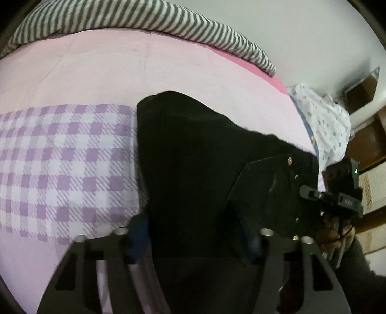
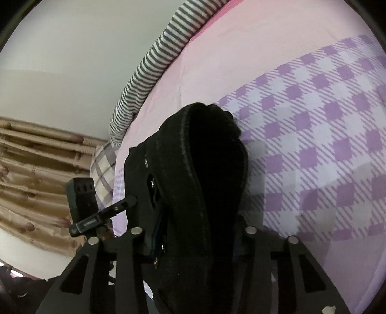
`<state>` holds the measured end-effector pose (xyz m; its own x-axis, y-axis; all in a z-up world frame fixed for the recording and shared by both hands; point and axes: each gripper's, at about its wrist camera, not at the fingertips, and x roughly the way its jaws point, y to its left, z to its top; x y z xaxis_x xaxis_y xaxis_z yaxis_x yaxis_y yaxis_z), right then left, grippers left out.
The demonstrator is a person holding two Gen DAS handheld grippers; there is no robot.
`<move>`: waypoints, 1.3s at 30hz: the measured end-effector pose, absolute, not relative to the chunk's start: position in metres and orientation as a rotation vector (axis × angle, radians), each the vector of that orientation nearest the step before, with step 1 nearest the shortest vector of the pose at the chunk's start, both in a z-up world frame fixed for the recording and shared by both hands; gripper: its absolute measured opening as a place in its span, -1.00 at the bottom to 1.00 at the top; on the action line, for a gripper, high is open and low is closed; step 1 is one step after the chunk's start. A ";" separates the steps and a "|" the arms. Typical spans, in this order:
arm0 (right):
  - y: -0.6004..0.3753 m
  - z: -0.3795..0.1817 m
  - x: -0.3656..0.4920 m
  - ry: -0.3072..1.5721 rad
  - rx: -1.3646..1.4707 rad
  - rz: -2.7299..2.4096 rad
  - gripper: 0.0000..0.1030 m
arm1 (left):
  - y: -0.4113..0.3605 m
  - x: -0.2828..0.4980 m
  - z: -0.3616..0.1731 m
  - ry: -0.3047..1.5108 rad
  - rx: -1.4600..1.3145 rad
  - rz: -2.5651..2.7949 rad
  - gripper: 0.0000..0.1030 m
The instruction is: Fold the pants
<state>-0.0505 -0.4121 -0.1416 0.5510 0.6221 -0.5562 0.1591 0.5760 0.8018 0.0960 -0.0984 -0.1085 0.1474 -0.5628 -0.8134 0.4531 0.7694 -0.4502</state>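
The black pants (image 1: pixel 193 149) hang lifted above the bed, held at the waistband with its metal rivets. My left gripper (image 1: pixel 195 239) is shut on the waistband's left part; its blue pads are pressed into the black cloth. My right gripper (image 2: pixel 193 231) is shut on the other side of the waistband (image 2: pixel 193 169), which bunches up between its fingers. In the left wrist view the right gripper (image 1: pixel 337 193) shows at the right edge, held by a hand. In the right wrist view the left gripper (image 2: pixel 96 212) shows at the left.
The bed has a pink sheet (image 1: pixel 120 67) with a purple checked cloth (image 1: pixel 60 164) across it. A grey striped blanket (image 1: pixel 144 21) lies along the far edge by the wall. A white patterned cloth (image 1: pixel 323 120) sits at the bed's right. Beige curtains (image 2: pixel 36 181) hang at the left.
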 end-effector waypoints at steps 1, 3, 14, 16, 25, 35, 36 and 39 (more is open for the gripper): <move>-0.410 -0.139 -0.051 0.969 0.939 0.317 -0.32 | -0.097 0.096 -0.107 1.222 -0.118 -0.721 -0.16; -0.405 -0.134 -0.052 0.964 0.929 0.288 -0.35 | -0.097 0.094 -0.104 1.218 -0.104 -0.699 -0.31; -0.387 -0.111 -0.046 0.953 0.918 0.202 -0.48 | -0.113 0.073 -0.083 1.132 0.058 -0.626 -0.69; -0.384 -0.107 -0.045 0.950 0.921 0.199 -0.49 | -0.111 0.070 -0.078 1.119 0.055 -0.633 -0.73; -0.358 -0.080 -0.026 0.952 0.888 0.226 -0.51 | -0.088 0.068 -0.051 1.068 0.021 -0.647 -0.76; -0.288 -0.066 0.040 0.973 0.861 0.345 -0.51 | -0.019 0.103 -0.024 1.018 0.014 -0.521 -0.76; -0.279 -0.066 0.050 0.975 0.862 0.357 -0.51 | -0.010 0.108 -0.022 1.014 0.013 -0.507 -0.76; -0.257 -0.066 0.074 0.983 0.858 0.395 -0.51 | 0.014 0.124 -0.015 1.001 0.014 -0.464 -0.76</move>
<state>0.0739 -0.2573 -0.0661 0.5206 0.6437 -0.5609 0.0765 0.6192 0.7815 0.1241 0.0144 -0.0149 0.4508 -0.3690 -0.8128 0.3812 0.9029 -0.1985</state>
